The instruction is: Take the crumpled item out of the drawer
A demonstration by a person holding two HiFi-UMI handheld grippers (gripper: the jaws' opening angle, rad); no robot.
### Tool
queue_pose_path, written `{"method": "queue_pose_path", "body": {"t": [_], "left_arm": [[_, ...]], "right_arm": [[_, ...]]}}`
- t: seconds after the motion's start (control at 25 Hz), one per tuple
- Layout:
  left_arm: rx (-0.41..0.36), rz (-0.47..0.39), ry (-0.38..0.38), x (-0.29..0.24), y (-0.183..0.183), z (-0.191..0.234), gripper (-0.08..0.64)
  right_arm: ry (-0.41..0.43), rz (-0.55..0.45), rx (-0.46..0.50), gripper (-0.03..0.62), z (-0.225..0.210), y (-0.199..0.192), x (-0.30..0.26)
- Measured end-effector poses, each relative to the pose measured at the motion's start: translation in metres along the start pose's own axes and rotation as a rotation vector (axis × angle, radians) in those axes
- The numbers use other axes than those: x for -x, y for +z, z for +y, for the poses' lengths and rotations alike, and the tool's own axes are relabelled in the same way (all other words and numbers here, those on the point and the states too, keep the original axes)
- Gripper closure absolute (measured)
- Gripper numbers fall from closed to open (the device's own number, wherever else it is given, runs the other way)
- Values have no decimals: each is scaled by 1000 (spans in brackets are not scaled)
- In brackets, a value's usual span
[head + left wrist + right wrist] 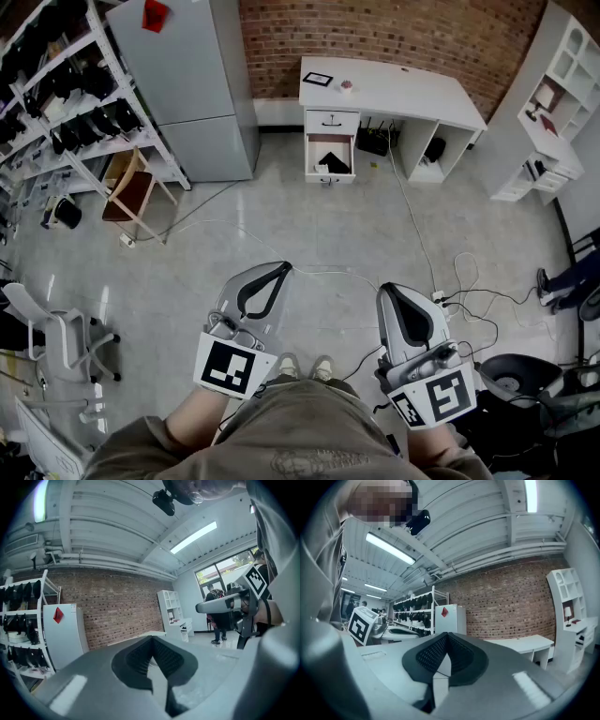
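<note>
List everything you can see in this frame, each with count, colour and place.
white desk: one, white, far centre against the red brick wall
open desk drawer: one, white, desk's left side, pulled out
black item: one, black, inside the open desk drawer
tall grey cabinet: one, grey, left of the desk
metal shelf rack: one, white, far left
wooden chair: one, brown, beside the rack
white shelving unit: one, white, far right
floor cables: several, black and white, floor right of centre
left gripper: one, grey, jaws together, empty
right gripper: one, grey, jaws together, empty
</note>
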State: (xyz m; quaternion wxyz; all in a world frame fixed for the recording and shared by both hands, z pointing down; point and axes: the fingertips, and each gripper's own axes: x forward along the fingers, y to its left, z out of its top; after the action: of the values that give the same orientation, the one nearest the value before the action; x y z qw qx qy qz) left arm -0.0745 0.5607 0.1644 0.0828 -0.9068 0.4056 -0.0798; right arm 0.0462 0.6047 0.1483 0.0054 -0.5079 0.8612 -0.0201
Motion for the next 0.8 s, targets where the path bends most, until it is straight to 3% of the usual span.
{"method": "queue_pose_path", "body": {"t": [0.8], "left_arm": [[-43, 32, -6, -22, -5, -29, 560]], "right_arm": [[19, 48, -5, 565, -31, -21, 14]]}}
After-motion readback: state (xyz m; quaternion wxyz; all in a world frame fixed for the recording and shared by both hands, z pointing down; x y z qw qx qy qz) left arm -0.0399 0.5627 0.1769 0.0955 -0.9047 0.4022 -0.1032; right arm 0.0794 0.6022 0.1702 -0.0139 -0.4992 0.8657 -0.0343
